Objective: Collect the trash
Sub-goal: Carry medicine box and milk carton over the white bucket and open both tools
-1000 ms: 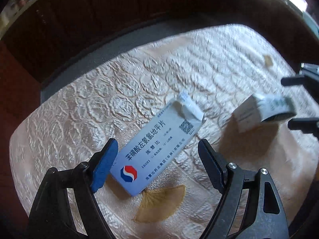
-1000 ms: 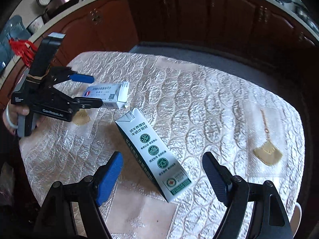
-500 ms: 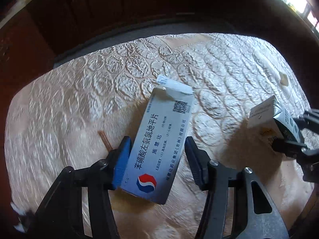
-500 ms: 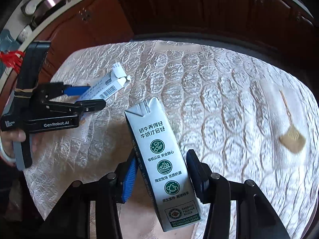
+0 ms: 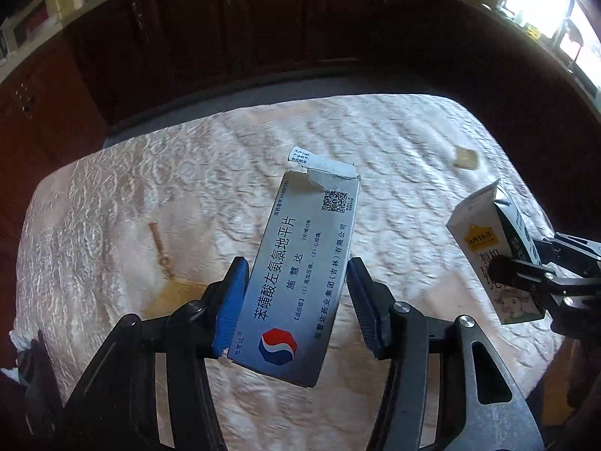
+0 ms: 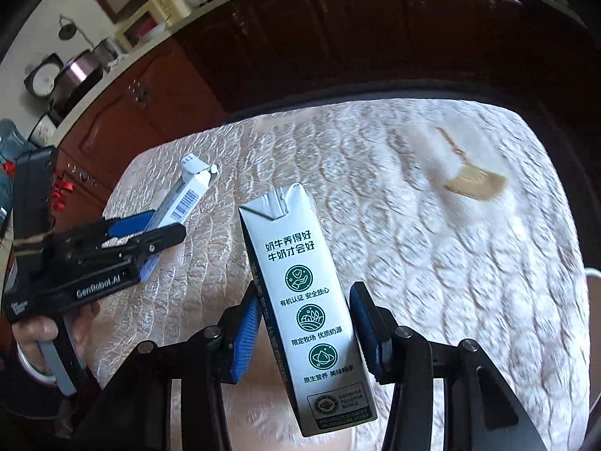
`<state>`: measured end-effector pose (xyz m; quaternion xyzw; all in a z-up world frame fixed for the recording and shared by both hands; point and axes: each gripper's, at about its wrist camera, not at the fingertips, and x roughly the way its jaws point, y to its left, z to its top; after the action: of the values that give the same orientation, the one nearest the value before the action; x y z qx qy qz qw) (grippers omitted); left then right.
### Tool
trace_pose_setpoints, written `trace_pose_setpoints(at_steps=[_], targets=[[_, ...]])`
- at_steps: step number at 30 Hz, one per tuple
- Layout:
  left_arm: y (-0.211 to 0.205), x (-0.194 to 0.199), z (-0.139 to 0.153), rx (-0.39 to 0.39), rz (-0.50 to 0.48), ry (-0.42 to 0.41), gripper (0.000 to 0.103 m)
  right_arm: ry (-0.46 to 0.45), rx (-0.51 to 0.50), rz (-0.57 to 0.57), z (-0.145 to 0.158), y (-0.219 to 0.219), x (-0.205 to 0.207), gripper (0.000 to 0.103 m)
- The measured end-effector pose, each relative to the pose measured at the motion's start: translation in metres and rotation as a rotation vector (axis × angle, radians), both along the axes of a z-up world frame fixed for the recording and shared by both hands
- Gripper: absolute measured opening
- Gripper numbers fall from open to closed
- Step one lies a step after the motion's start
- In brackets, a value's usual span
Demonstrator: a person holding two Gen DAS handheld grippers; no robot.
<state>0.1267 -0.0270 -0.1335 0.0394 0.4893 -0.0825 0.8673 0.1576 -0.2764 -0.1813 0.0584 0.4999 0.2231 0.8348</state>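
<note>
My left gripper is shut on a silver-white medicine box with a torn top flap and holds it lifted above the table. The box also shows in the right wrist view, clamped in the left gripper. My right gripper is shut on a white and dark-green milk carton, held upright off the table. The carton also shows at the right edge of the left wrist view, in the right gripper.
A table with a cream embossed cloth printed with gold ginkgo leaves lies below. Dark wooden cabinets run behind it. A counter with kitchen items stands at the back left.
Both grippers closed on their items, the left on the medicine box and the right on the milk carton, and lifted them off the table. The carton has gone from lying to upright.
</note>
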Motion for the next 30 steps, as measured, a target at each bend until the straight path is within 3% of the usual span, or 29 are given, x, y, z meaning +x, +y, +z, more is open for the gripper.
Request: trace_pose_setpoints(at_steps=[15,30], targets=[[-0.104,-0.021,0.023,-0.004,-0.116,-0.049,0.052,-0.065,0.054,-0.193,0.034,-0.094,-0.059,0.045],[-0.242,-0.028,0.029,-0.024,-0.342,-0.048,0.052,-0.089,0.075,-0.458,0.048,-0.226,-0.101,0.045]])
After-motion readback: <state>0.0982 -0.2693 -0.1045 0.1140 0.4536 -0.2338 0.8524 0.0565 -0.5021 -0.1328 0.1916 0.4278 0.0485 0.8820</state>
